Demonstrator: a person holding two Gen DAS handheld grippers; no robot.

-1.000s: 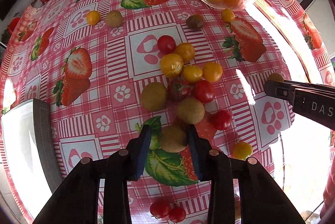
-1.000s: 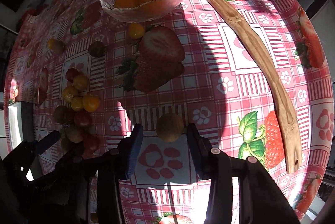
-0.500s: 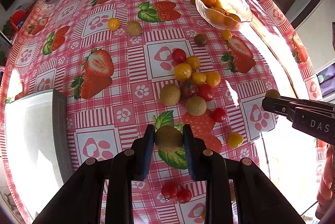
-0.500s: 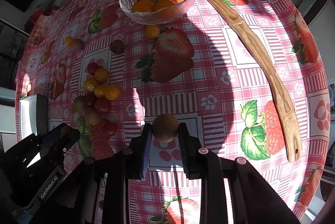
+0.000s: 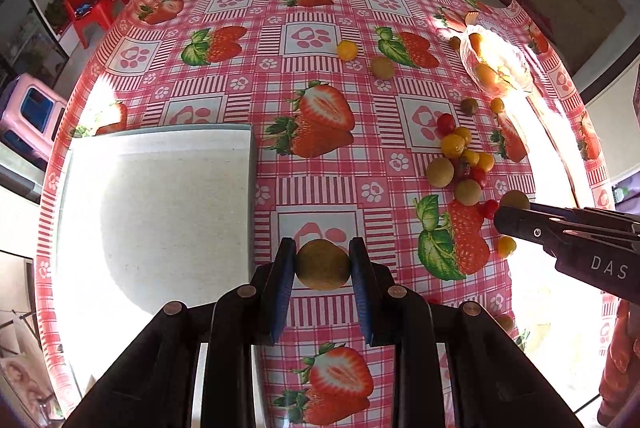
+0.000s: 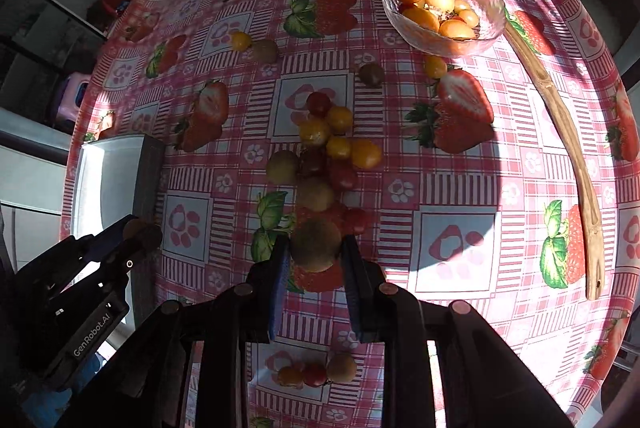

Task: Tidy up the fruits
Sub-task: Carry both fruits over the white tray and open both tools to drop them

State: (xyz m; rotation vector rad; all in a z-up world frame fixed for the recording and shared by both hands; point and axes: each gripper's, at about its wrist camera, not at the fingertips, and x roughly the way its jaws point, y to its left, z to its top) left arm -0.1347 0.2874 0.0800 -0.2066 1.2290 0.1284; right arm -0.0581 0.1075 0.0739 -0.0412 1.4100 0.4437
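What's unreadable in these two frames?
- Bowl contents, left view: sun glare washes them out.
- Tray inside, left view: overexposed, its near end hidden behind the left tongs.
- Table's right edge, left view: glare, partly behind the right tongs.

Hard sunlight rakes across the tablecloth (image 5: 320, 164) from the right, washing the white tray (image 5: 160, 212) and the glass bowl (image 5: 504, 68) into glare in the left wrist view. The right wrist view is dimmer, a broad shadow lying over the scattered fruit (image 6: 320, 148). Both pictures bulge strongly, edges curving into dark, soft corners.
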